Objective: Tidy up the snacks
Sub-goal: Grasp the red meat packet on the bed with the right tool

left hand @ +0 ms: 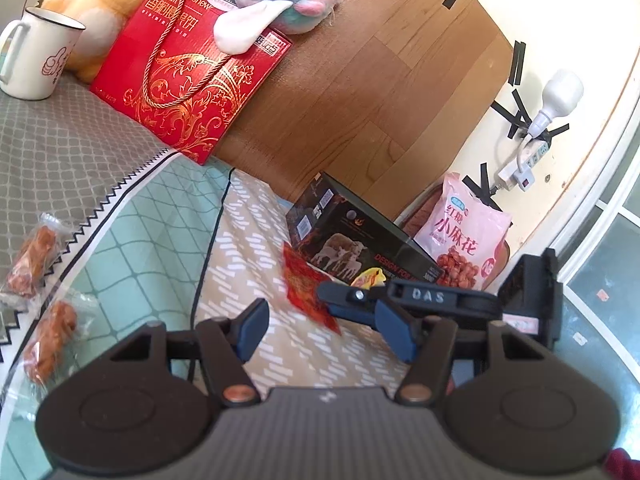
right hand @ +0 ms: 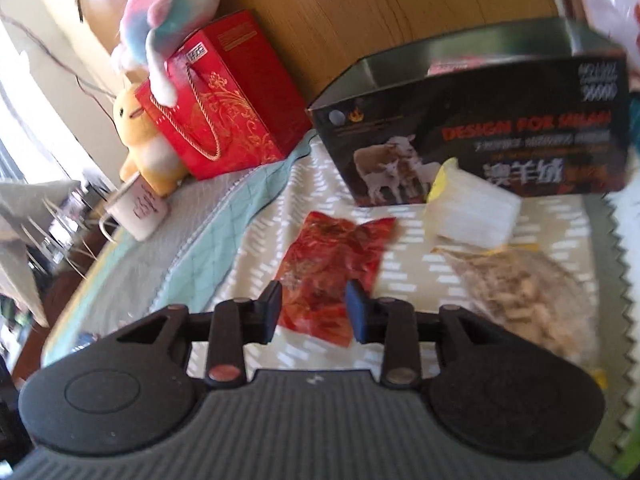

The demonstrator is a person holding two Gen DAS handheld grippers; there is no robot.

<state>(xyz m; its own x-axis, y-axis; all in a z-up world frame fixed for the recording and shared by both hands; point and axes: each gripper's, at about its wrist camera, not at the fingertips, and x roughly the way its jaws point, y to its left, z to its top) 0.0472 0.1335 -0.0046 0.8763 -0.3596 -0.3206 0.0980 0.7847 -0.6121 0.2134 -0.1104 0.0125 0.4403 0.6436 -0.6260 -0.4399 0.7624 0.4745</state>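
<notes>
Right wrist | right gripper [right hand: 314,312] jaws parted astride red snack packet [right hand: 332,264] | left gripper [left hand: 320,330] released

Right gripper [right hand: 313,312] low over patterned bedspread [right hand: 256,240], jaws apart, straddling near end of red snack packet [right hand: 332,264]; contact with fingers unclear. Black box with sheep picture [right hand: 472,136] standing at far edge against wooden headboard [right hand: 380,8]. Pale wrapped snack [right hand: 472,208] touching box front. Clear bag of beige pieces [right hand: 520,296] toward right edge. Red gift box [right hand: 228,100] far left, pastel plush [right hand: 168,12] on top, yellow plush [right hand: 140,136] and white mug [right hand: 138,210] beside.
</notes>
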